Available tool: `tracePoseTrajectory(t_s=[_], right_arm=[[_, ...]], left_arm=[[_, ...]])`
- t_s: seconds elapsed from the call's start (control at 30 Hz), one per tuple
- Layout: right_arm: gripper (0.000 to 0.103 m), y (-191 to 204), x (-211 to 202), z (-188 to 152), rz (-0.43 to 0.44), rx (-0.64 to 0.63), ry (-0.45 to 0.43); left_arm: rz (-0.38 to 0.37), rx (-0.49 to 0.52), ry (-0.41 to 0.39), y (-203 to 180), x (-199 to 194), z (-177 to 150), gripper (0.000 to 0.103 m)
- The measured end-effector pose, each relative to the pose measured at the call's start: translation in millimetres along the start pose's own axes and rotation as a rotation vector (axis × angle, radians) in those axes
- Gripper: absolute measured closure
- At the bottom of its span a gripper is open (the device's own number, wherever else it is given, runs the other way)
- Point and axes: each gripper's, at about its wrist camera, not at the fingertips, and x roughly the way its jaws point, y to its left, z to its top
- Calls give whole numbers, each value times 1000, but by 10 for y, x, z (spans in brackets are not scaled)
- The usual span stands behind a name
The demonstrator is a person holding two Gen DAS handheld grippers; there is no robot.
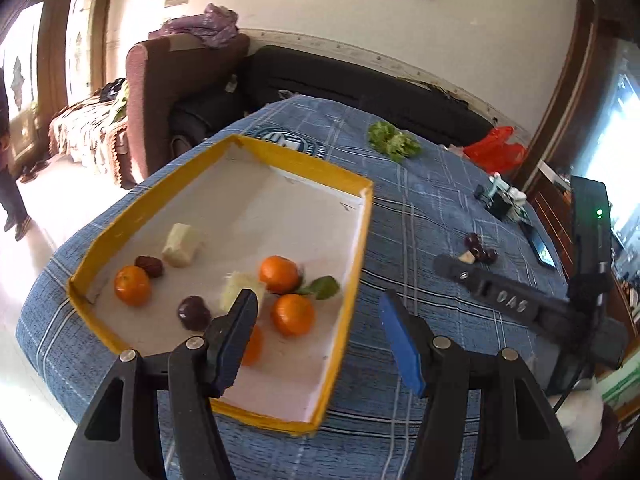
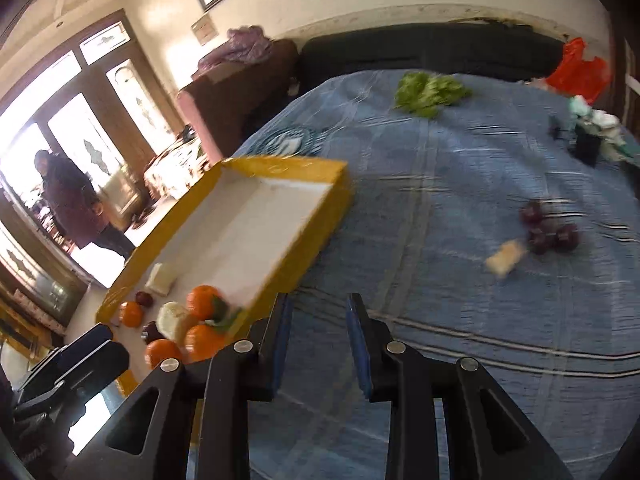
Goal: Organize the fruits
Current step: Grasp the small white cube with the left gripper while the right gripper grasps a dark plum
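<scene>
With the left gripper (image 1: pixel 316 316) spread over the yellow tray (image 1: pixel 344 300) and the right gripper (image 2: pixel 318 320) narrowed on nothing, the far-right plums (image 2: pixel 550 228) may roll if nudged.

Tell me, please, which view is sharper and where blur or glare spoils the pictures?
Left wrist view: sharper, tray and oranges crisp, windows blown out at left. Right wrist view: motion-smeared, plums and cloth streaked, glare through the doors.
</scene>
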Motion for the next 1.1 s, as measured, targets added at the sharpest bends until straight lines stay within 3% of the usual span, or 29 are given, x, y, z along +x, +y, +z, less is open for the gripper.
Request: tracePoseTrajectory(t_s=[0.23,0.47,0.8,1.1], right_arm=[[71,-865,-354,23,-132,91,-46],[70,-1395,-530,75,-177,164,-78],[66,-2218,-335,407,-133,336,-113],[63,-2261,127,404,-88,314,-36]], left_arm=[[55,152,14,-559,144,-53,40],[50,255,50,-963,317,-122,38],[-96,274,127,-1359,787,42,38],[-128,343,114,-1652,1230,153,38]])
